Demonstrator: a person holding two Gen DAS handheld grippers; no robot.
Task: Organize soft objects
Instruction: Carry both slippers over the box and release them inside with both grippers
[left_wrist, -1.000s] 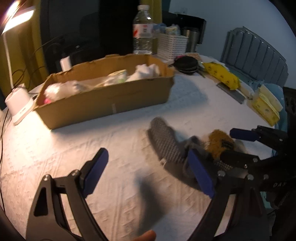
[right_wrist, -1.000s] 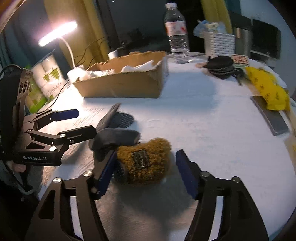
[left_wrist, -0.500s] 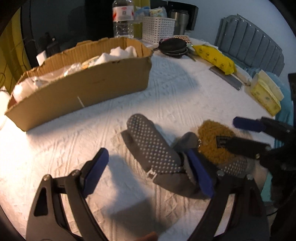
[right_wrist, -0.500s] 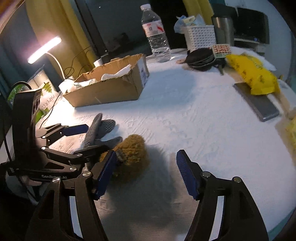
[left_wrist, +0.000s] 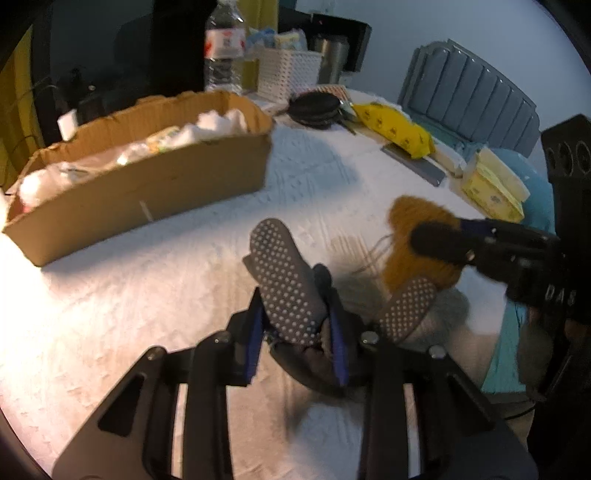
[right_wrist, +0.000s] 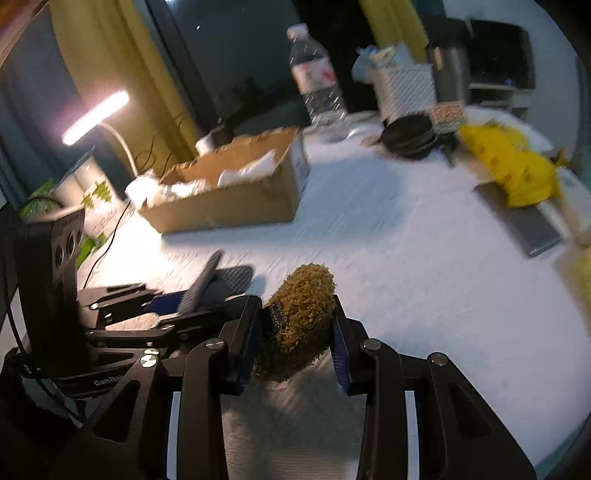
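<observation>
My left gripper (left_wrist: 297, 332) is shut on a grey slipper sock with white grip dots (left_wrist: 284, 273), lifted off the white tablecloth. My right gripper (right_wrist: 295, 332) is shut on a fuzzy mustard-brown slipper sock (right_wrist: 303, 310) with a dark label and holds it raised. In the left wrist view the brown sock (left_wrist: 410, 236) hangs in the right gripper (left_wrist: 461, 240), with its dotted grey sole (left_wrist: 406, 306) below. In the right wrist view the grey sock (right_wrist: 207, 280) sticks up from the left gripper (right_wrist: 166, 302). A cardboard box (left_wrist: 147, 192) holding white soft items stands behind.
A water bottle (left_wrist: 221, 48), a white basket (left_wrist: 288, 74), a black round case (left_wrist: 314, 107), a yellow bag (left_wrist: 399, 129) and a grey flat device (right_wrist: 524, 225) sit at the back and right. A lit desk lamp (right_wrist: 96, 118) stands at the left. A blue-grey chair (left_wrist: 472, 99) is beyond the table.
Both grippers have closed: the left on the grey dotted sock, the right on the brown fuzzy sock. Both socks have been lifted off the cloth and pulled apart.
</observation>
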